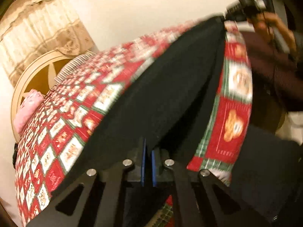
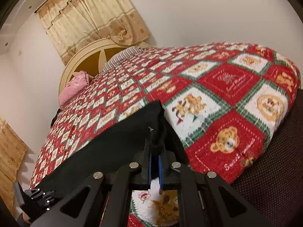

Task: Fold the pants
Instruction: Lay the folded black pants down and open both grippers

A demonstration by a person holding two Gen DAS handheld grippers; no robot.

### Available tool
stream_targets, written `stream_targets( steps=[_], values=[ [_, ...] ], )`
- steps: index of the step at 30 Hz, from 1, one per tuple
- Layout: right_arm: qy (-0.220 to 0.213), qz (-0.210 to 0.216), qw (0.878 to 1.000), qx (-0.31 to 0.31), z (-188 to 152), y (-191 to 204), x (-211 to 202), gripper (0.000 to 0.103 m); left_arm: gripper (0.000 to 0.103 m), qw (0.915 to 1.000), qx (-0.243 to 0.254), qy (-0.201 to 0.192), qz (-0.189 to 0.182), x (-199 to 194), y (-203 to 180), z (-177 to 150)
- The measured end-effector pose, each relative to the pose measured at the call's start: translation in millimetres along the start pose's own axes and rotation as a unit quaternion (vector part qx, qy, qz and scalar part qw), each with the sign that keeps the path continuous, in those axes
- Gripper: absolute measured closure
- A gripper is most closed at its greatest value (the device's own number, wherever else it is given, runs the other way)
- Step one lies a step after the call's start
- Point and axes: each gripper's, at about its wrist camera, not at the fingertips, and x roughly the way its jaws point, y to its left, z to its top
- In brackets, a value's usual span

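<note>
The black pants point(image 1: 161, 94) hang stretched above the bed between my two grippers. My left gripper point(image 1: 148, 151) is shut on one end of the pants, its blue pads pinching the cloth. In the left wrist view the right gripper point(image 1: 225, 17) holds the far end, with the person's hand behind it. In the right wrist view my right gripper point(image 2: 155, 147) is shut on a bunched edge of the black pants point(image 2: 113, 138), which stretch away to the lower left to the left gripper point(image 2: 51, 193).
A bed with a red, white and green teddy-bear blanket point(image 2: 217, 87) lies under the pants. A pink pillow point(image 2: 74, 89), a striped pillow point(image 2: 121, 56) and a round cream headboard point(image 2: 79, 60) stand at the far end. Curtains point(image 2: 90, 19) hang behind.
</note>
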Motion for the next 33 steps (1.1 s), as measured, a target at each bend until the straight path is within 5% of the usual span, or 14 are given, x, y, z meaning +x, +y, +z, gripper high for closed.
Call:
stream_targets(
  steps=[8,16,22,24,33],
  values=[
    [0.0,-0.014,1.0,0.009,2.0,-8.2,-4.9,0.098,0.097,0.9978,-0.025,0.002,-0.062,-4.0,-6.8,-6.9],
    [0.023,-0.02,1.0,0.007,-9.4,-18.4,7.3,0.098,0.096,0.9987,-0.005,0.018,-0.048,11.5,-25.5,-18.4],
    [0.002,-0.036,0.999,0.04,-5.0,-32.5,-3.0,0.079,0.072,0.9988,-0.002,0.008,-0.048,0.6,-24.2,-22.6],
    [-0.007,-0.044,0.998,0.049,-1.7,-36.4,-7.9,0.079,0.054,0.9989,-0.013,0.001,-0.045,-5.7,-20.1,-27.0],
    [-0.012,-0.022,1.0,0.002,43.9,-13.2,4.7,0.079,0.037,0.9968,-0.075,-0.026,0.012,-33.5,23.4,-44.6]
  ],
)
